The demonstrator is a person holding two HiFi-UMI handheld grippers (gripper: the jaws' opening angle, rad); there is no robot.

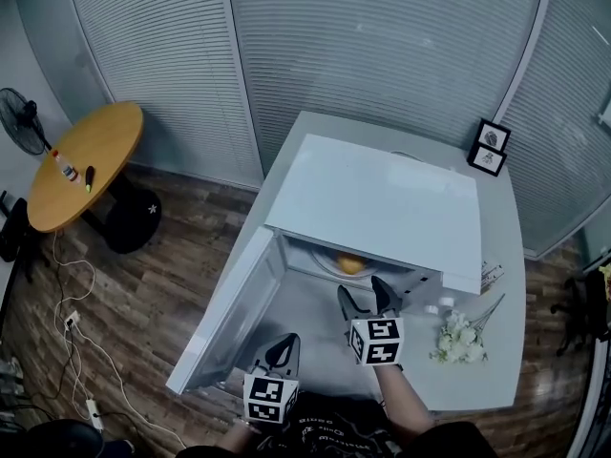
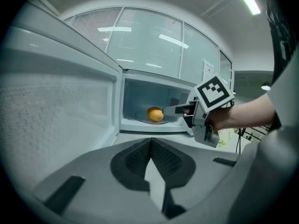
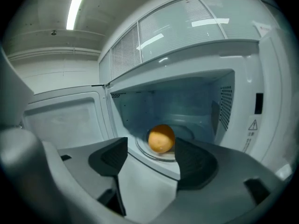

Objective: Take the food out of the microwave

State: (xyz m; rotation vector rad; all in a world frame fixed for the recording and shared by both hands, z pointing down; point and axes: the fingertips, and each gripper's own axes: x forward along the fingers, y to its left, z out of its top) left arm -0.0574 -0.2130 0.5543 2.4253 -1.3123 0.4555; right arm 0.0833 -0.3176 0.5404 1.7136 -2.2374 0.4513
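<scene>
An orange (image 3: pixel 161 138) lies on the glass turntable (image 3: pixel 184 133) inside the white microwave (image 1: pixel 382 198), whose door (image 1: pixel 224 318) stands swung open to the left. My right gripper (image 3: pixel 150 146) is open at the mouth of the cavity, just short of the orange, with nothing between its pads. In the head view that gripper (image 1: pixel 364 292) points into the opening toward the orange (image 1: pixel 350 264). My left gripper (image 2: pixel 150 143) is shut and empty, held back in front of the microwave near the open door (image 2: pixel 56 111). From there I see the orange (image 2: pixel 155 114) and the right gripper (image 2: pixel 170 109).
The microwave sits on a pale table (image 1: pixel 501 284). White flowers (image 1: pixel 460 337) lie to its right, and two small picture frames (image 1: pixel 490 147) stand at the back. A round wooden table (image 1: pixel 81 160), a fan (image 1: pixel 24 117) and floor cables (image 1: pixel 76 332) are at the left.
</scene>
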